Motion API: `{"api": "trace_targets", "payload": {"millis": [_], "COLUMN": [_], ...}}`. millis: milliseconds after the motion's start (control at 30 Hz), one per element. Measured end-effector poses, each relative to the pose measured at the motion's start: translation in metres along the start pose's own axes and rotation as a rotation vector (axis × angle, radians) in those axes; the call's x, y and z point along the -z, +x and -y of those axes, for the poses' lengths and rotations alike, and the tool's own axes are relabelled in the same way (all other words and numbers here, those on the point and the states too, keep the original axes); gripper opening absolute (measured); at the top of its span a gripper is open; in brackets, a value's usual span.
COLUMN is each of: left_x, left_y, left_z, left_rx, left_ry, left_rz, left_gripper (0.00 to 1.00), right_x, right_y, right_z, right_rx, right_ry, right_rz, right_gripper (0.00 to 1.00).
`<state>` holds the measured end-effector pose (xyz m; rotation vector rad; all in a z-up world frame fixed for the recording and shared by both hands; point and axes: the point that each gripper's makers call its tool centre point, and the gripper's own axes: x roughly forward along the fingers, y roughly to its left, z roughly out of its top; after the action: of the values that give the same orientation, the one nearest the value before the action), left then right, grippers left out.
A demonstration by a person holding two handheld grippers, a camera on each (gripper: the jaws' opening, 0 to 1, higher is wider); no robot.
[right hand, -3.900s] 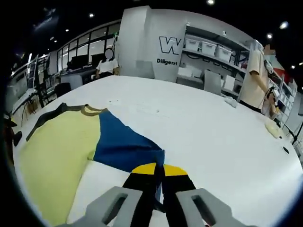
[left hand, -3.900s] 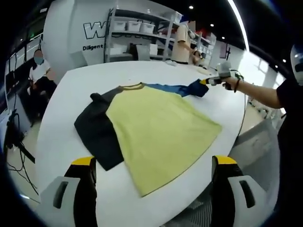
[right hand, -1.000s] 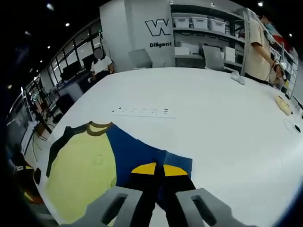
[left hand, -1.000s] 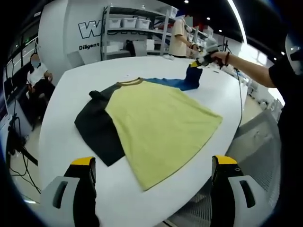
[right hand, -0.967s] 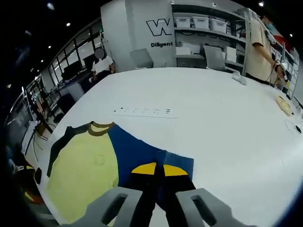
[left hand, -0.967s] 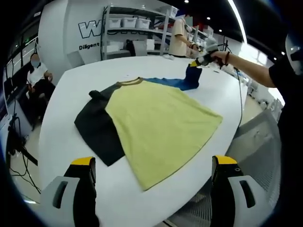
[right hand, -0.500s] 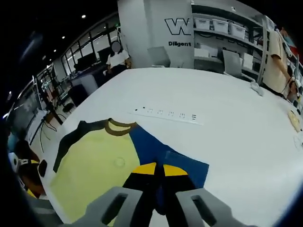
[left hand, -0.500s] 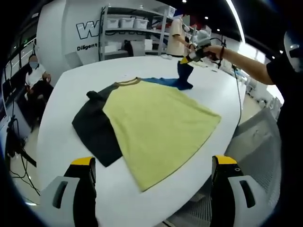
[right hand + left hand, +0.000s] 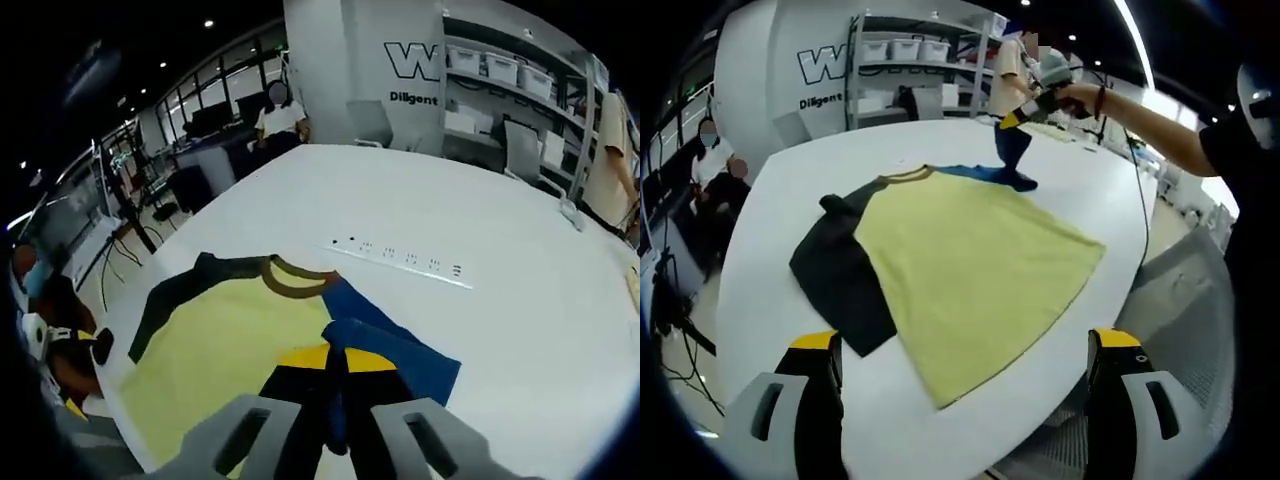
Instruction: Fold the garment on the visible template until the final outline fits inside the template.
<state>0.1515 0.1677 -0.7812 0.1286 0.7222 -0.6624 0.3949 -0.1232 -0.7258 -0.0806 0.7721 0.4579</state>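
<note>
A short-sleeved T-shirt (image 9: 965, 265) with a pale yellow-green body, one black sleeve (image 9: 835, 270), one blue sleeve (image 9: 385, 345) and an olive-brown ribbed collar (image 9: 298, 280) lies on a large, smooth white round-edged table (image 9: 770, 200). The soft knit body lies flat and nearly unwrinkled, its hem near the table edge closest to the left gripper view. The black sleeve lies spread flat on the tabletop beside the body.

The right gripper (image 9: 336, 378), with yellow-tipped black jaws on a grey housing, has its jaws pressed together on the cuff of the blue sleeve. In the left gripper view this gripper (image 9: 1025, 110) is raised above the table in a person's hand (image 9: 1072, 96), with the blue fabric hanging from it in a draped column to the shirt's shoulder.

The left gripper (image 9: 965, 345) hovers off the near table edge, jaws wide apart and holding nothing.

A row of small dark marks along a thin line (image 9: 405, 257) lies on the table beyond the collar.
</note>
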Motion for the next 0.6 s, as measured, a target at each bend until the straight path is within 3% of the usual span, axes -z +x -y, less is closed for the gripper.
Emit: {"api": "trace_targets", "payload": {"millis": [300, 600], "left_x": [-0.002, 0.0], "left_y": [0.003, 0.005], "left_z": [0.004, 0.006], "left_rx": [0.013, 0.024], "left_ry": [0.008, 0.011], "left_rz": [0.003, -0.007], "left_gripper": [0.99, 0.99], "right_x": [-0.005, -0.021], "right_y": [0.011, 0.031], "right_z": [-0.039, -0.061], "right_rx": [-0.071, -0.106], "right_ry": [-0.033, -0.074], "right_rz": [-0.019, -0.036], "right_gripper": [0.0, 0.0]}}
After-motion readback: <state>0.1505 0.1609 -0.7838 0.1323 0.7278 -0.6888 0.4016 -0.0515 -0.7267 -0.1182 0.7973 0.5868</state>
